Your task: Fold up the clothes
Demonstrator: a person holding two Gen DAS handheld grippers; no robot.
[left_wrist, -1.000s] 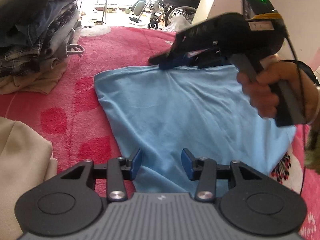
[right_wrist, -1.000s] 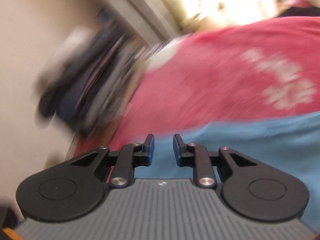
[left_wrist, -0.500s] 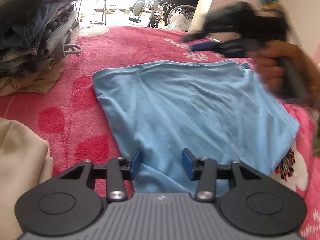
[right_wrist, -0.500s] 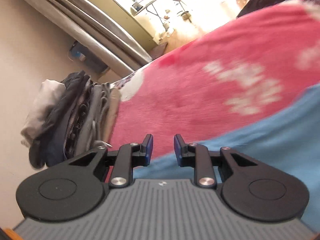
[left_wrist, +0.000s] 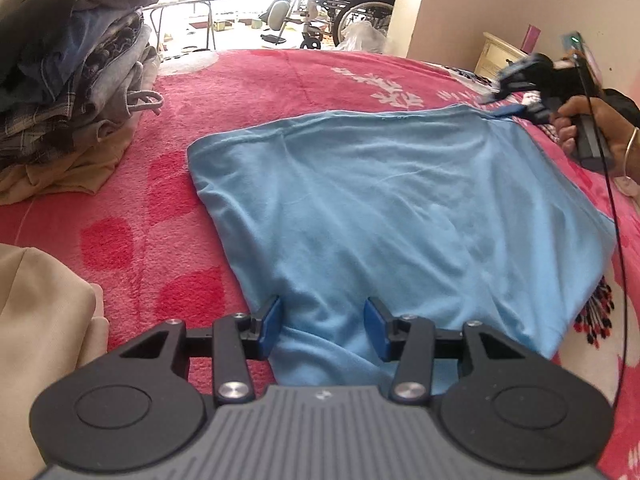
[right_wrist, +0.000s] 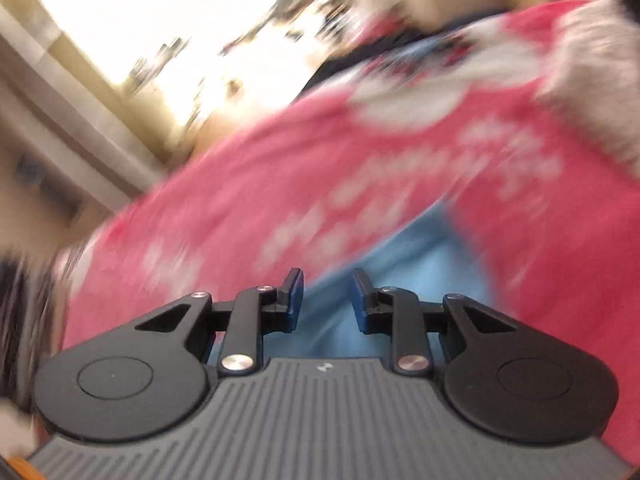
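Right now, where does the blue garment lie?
In the left wrist view, the blue garment lies flat mid-frame on the pink blanket, right of the clothes pile.

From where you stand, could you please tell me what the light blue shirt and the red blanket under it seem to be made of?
Light blue shirt: probably thin cotton jersey, matte; it lies limp with soft wrinkles. Red blanket: looks like plush fleece, its surface fuzzy and tufted.

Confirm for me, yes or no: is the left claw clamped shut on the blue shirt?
No. The left claw stands open over the near edge of the blue shirt, its pads apart with cloth showing flat between them.
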